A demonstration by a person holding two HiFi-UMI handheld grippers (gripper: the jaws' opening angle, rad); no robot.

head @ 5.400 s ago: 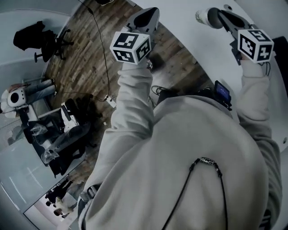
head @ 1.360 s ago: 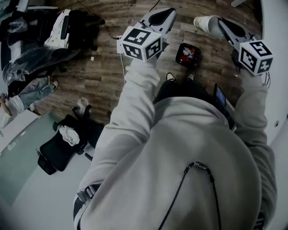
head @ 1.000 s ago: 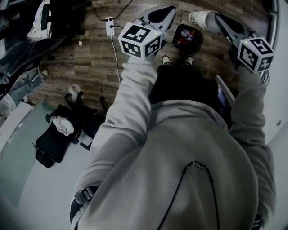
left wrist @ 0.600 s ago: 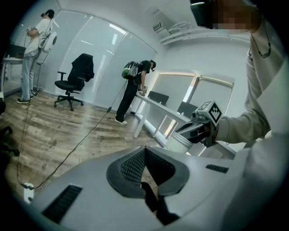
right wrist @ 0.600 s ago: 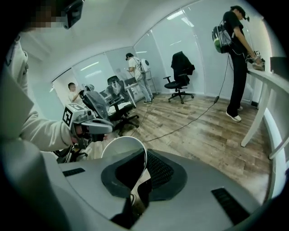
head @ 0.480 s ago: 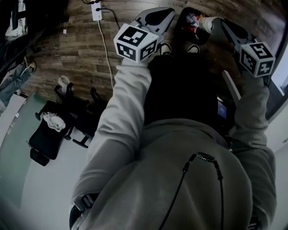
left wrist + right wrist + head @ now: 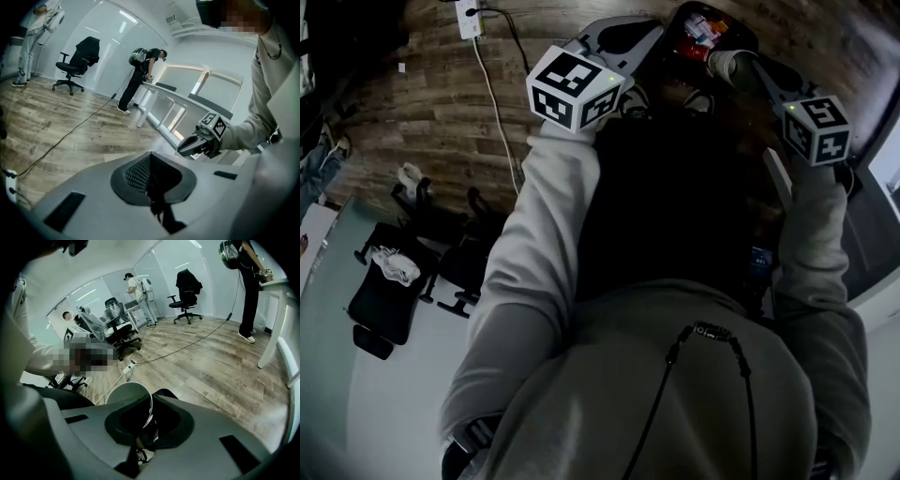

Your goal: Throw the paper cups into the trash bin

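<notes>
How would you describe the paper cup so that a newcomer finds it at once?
In the head view, find the dark trash bin on the wooden floor, at the top. At its edge the right hand-held gripper pinches the paper cup: plain white, unlike the colourful litter in the bin.

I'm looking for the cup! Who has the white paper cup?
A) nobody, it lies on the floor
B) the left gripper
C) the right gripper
C: the right gripper pinches the paper cup by its rim, while the left gripper is shut on nothing.
</notes>
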